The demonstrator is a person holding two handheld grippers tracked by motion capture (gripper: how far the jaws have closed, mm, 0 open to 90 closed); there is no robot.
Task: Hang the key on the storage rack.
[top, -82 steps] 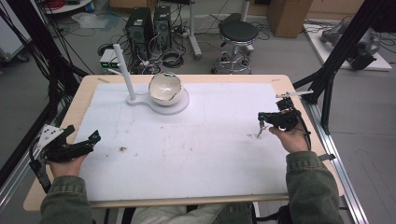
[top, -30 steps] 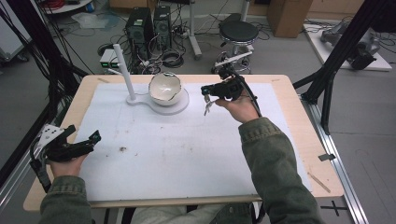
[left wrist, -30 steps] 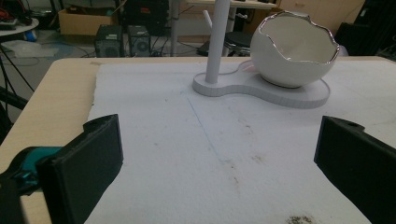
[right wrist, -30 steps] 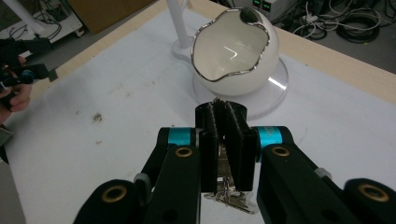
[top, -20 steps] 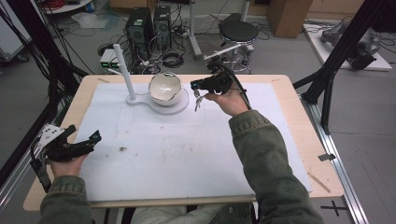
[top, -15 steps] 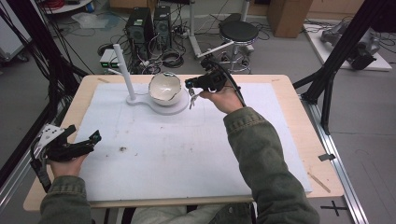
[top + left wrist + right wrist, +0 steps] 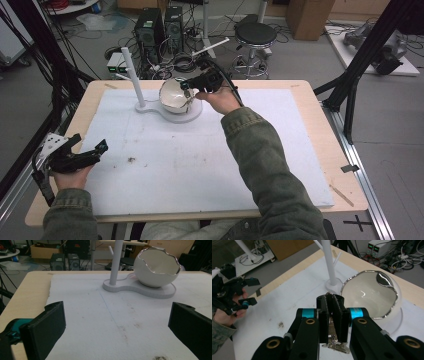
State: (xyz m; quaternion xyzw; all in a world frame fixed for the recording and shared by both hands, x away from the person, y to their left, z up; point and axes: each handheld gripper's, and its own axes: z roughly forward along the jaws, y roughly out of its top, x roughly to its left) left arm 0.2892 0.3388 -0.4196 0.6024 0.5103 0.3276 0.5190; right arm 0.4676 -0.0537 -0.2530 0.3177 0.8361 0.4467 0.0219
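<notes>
Two hand-held grippers are at work. The right hand-held gripper (image 7: 186,86) has its jaws clamped together on a bunch of keys (image 7: 335,346) that hangs below them, over the eggshell-shaped bowl's (image 7: 175,95) 3 o'clock rim, at the counter's (image 7: 310,95) 12 o'clock. The left hand-held gripper (image 7: 95,150) rests at 8 o'clock, jaws wide apart and empty.

Black stool (image 7: 255,34) & PC towers (image 7: 160,27) on floor behind table (image 7: 320,130).
</notes>
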